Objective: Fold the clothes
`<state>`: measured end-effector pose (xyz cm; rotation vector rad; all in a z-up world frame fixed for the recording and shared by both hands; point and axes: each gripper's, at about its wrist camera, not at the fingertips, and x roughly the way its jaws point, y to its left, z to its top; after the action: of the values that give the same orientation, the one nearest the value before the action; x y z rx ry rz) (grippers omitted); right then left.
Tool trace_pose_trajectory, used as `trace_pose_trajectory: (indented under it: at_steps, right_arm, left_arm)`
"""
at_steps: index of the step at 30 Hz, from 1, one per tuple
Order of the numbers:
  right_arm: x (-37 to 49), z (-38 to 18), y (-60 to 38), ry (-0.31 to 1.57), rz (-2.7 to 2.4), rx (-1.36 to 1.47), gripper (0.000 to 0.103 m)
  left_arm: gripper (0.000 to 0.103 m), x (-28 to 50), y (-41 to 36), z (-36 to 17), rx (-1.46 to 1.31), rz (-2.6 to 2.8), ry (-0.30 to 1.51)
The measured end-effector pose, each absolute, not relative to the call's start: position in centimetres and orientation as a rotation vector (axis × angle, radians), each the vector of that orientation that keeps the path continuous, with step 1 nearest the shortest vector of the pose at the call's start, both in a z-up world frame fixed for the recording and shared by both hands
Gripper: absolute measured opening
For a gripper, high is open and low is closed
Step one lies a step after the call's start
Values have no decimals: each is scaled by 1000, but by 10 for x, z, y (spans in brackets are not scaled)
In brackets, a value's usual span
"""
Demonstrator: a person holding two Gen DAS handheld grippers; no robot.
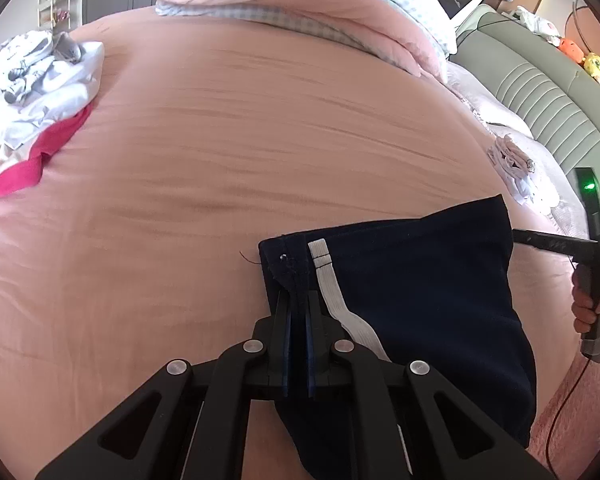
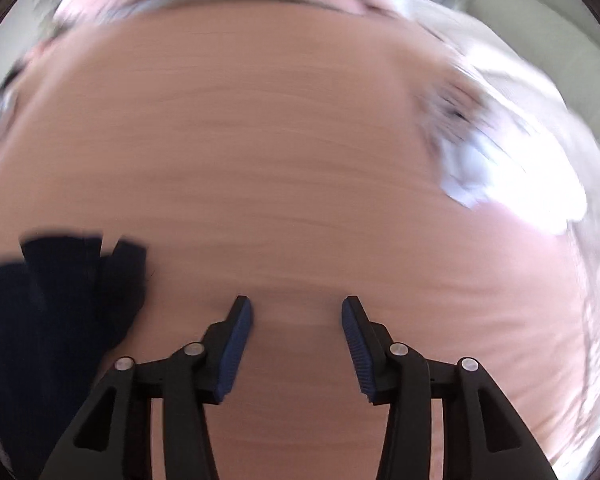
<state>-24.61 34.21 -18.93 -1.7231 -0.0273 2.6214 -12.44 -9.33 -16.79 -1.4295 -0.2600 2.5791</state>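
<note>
A dark navy garment [image 1: 420, 292] with a white elastic strap lies folded on the pink bedsheet [image 1: 220, 152]. My left gripper [image 1: 298, 300] is shut on the garment's near left corner by the waistband. My right gripper [image 2: 297, 312] is open and empty above bare sheet; its view is motion-blurred. The navy garment [image 2: 60, 300] shows at the left of the right wrist view. In the left wrist view the right gripper's body [image 1: 592, 264] sits in a hand just right of the garment; its fingertips cannot be made out there.
A heap of white and magenta clothes [image 1: 32, 92] lies at the bed's far left. A folded pink quilt [image 1: 300, 4] lies at the far side. A small pale garment [image 1: 516, 164] sits at the right by the grey headboard [image 1: 540, 92]. A red cable hangs at the lower right.
</note>
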Motion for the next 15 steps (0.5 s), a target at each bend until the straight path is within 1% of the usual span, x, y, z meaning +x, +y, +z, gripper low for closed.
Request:
trace_pose_trajectory:
  at_steps: [4,5,7,10,11,12,15]
  right_arm:
    - [-233,-159,312,19,2850,-1663,45]
    - [-230,-153,298,-5,2910,-1663,45]
    - [-225,-147,265,-87,3013,-1692,45]
    - [-242,-169,208,-287,2975,-1773,45]
    - [-248,-176,210,-287,2944,-1776,45]
    - [-253,-182,220,-250,2913,-1773,43]
    - [-266,-195,249,-165,2817,-1736,38]
  left_arm:
    - [4,-117,-94,-144,-1300,2653,-221]
    - [4,-116,-95,-140,-1278,2661,-224]
    - [6,-116,-95,-139,-1272,2680,-220]
    - [7,-121,-97,-153,-1365,2677,-212]
    - [7,-124,-98,-159,-1403,2669,-207]
    - [8,-126,-99,-163,-1424,2662,-212]
    - [8,-127,-109,-160,-1395,2645,-280]
